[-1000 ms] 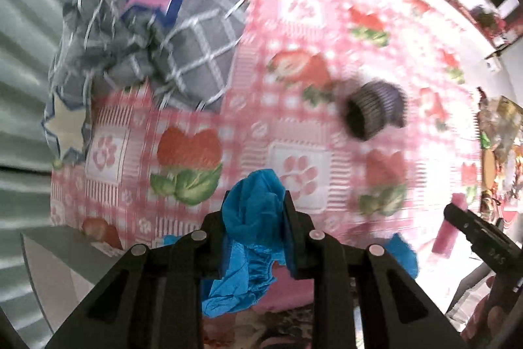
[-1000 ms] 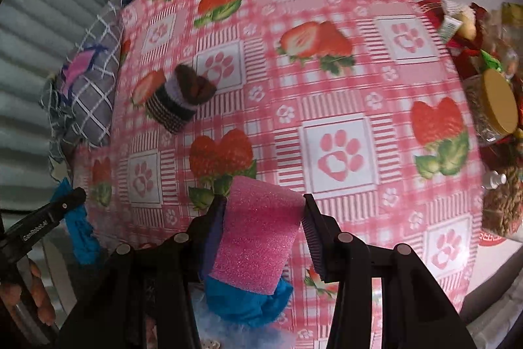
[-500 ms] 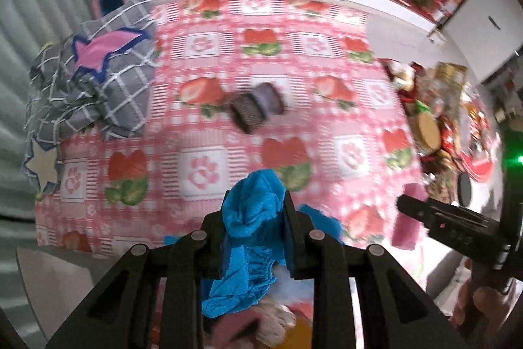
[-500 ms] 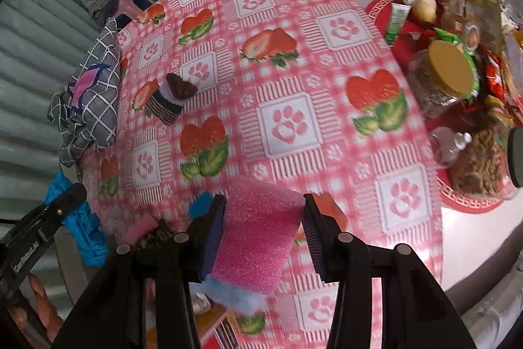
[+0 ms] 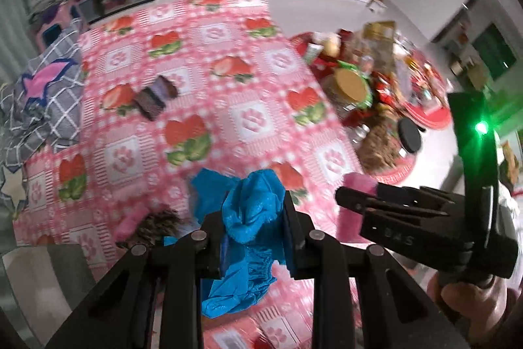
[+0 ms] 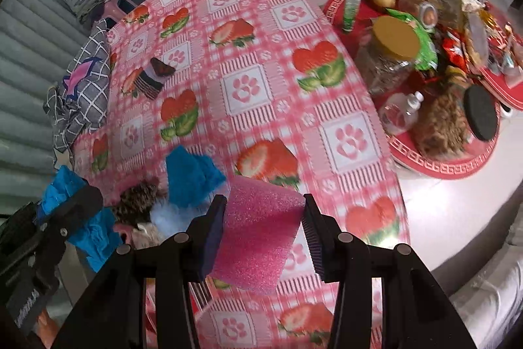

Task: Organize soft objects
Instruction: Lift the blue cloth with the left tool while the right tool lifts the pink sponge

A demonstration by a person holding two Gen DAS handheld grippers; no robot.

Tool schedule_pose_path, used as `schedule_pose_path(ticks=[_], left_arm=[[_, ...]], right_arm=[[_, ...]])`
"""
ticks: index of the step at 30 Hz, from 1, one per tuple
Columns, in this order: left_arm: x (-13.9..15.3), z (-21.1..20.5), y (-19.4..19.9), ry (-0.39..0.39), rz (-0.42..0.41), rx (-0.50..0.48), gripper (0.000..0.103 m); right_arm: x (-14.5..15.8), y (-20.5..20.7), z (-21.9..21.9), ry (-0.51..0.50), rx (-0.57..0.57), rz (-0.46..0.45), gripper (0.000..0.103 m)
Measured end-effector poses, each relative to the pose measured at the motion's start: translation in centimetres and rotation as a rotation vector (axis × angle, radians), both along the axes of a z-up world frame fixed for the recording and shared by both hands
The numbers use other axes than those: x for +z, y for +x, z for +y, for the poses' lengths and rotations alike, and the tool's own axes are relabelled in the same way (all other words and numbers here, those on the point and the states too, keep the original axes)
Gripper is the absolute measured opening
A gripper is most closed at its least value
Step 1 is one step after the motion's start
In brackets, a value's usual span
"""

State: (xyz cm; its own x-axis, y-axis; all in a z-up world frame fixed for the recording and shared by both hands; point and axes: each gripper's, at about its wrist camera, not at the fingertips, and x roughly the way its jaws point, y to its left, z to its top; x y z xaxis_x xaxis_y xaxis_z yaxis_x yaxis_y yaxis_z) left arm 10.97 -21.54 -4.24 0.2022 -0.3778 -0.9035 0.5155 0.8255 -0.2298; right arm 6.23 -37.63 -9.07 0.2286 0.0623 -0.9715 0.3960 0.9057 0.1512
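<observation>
Two grippers, each loaded. Left gripper (image 5: 253,223) clamped on one crumpled blue cloth (image 5: 251,211), held above the near edge of the table (image 5: 248,94), loose folds hanging down between the arms. Right gripper (image 6: 263,216) clamped on one pink sponge (image 6: 258,234), squeezed between the pads, also above the near edge. Both pointing steeply down.

On the strawberry-and-paw tablecloth: one second blue cloth (image 6: 191,182) lying flat near the front, one leopard-print piece (image 6: 139,198) just beside it, one pale fluffy thing (image 6: 170,216) touching both, one small pink item (image 5: 130,223) at the edge. Farther back, one striped rolled sock pair (image 6: 153,79), well apart from the front cluster. At the left edge, one grey checked fabric (image 6: 83,87) with a pink star patch, draped over the side.

To the right, two red trays (image 6: 441,167) crowded with packets, plus one jar (image 6: 389,54) with a tan lid and one jar with a black lid (image 6: 480,113) lying tilted.
</observation>
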Motion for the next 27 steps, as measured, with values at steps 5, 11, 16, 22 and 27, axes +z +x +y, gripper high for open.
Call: schedule_pose_path(ticks=[5, 11, 16, 22, 27], left_arm=[[0.5, -1.1, -3.7, -0.006, 0.01, -0.086, 0.028], [1.1, -1.3, -7.6, -0.014, 0.022, -0.169, 0.028], [1.9, -1.2, -11.0, -0.033, 0.023, -0.236, 0.028], [2.1, -0.4, -14.6, -0.031, 0.029, -0.311, 0.028], [1.8, 1.4, -17.4, -0.021, 0.044, -0.353, 0.028]], right_arm=[[0.2, -3.4, -0.6, -0.007, -0.033, 0.024, 0.047], [0.2, -7.5, -0.9, -0.015, -0.069, 0.046, 0.047], [0.3, -9.9, -0.3, -0.016, -0.08, 0.053, 0.047], [0.3, -12.5, 0.7, -0.017, -0.088, 0.062, 0.047], [-0.1, -14.4, 2.0, -0.012, -0.079, 0.076, 0.047]])
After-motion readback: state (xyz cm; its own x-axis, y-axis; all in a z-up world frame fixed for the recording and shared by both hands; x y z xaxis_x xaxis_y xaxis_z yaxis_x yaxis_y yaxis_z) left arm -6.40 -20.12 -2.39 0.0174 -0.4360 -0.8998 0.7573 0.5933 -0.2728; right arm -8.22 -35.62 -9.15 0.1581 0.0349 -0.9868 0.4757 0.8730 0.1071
